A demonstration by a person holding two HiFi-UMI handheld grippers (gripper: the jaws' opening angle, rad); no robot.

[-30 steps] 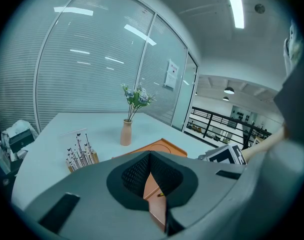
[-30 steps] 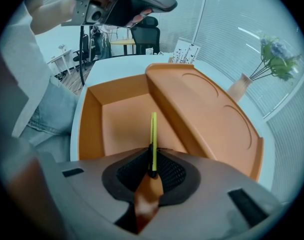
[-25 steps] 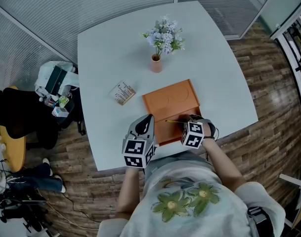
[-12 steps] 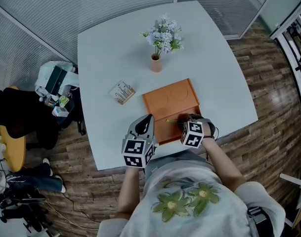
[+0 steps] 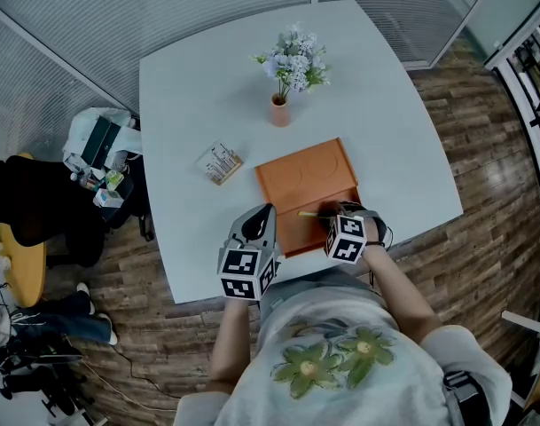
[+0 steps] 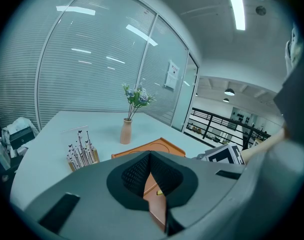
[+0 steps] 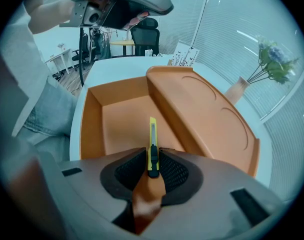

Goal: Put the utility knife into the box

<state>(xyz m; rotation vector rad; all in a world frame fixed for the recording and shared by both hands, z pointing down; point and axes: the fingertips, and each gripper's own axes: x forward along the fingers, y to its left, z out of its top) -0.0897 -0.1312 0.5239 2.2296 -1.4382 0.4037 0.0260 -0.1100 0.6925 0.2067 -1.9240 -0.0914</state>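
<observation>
And there was the release: the right hand-held gripper [image 7: 152,156], pinching tighter a second before, had let its jaws ease apart and then held them there. The utility knife [image 7: 152,143] lay between the spread pads with only its rear end inside them. Whether a pad was brushing the handle was hard to call from this angle, but it looked let go.

That put the job close to done. The knife sat down in the open, lower compartment of the orange box [image 7: 89,124], which stood at the near edge of the worktop [image 5: 207,87]. What appeared to be left was backing the right hand-held gripper out without dragging the knife.

The knife's long axis ran along that near edge, parallel to the raised step of the box. Its tip pointed away from the right jaws, toward the person's left.

The left hand-held gripper [image 6: 151,156] hovered at the box's left corner, jaws pressed together on nothing.
</observation>
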